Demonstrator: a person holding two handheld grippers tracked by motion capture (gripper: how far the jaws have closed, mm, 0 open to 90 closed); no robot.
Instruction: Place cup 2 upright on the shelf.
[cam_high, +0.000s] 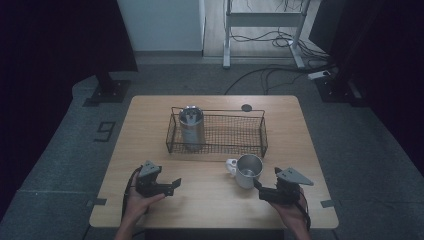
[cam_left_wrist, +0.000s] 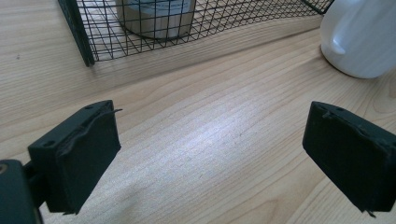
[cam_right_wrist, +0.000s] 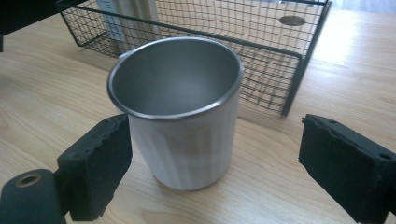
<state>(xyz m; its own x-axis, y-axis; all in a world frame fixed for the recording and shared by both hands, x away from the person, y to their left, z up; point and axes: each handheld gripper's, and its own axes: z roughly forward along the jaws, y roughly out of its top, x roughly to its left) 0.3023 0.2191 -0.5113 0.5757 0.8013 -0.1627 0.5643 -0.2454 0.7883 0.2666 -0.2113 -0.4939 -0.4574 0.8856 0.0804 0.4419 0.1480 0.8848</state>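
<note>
We hold the right gripper with its jaws spread wide, and the metal mug stands upright between them, close to one jaw and clear of the other. The mug sits on the table just ahead of the jaws, in front of the wire basket. We judge the mug light, rigid and smooth-walled, hence prone to slip; grip it across the mid-body, below the rolled rim. Its handle faces away from the jaws. The left gripper also has its jaws wide apart over bare wood, holding nothing. A steel canister stands inside the basket beyond.
</note>
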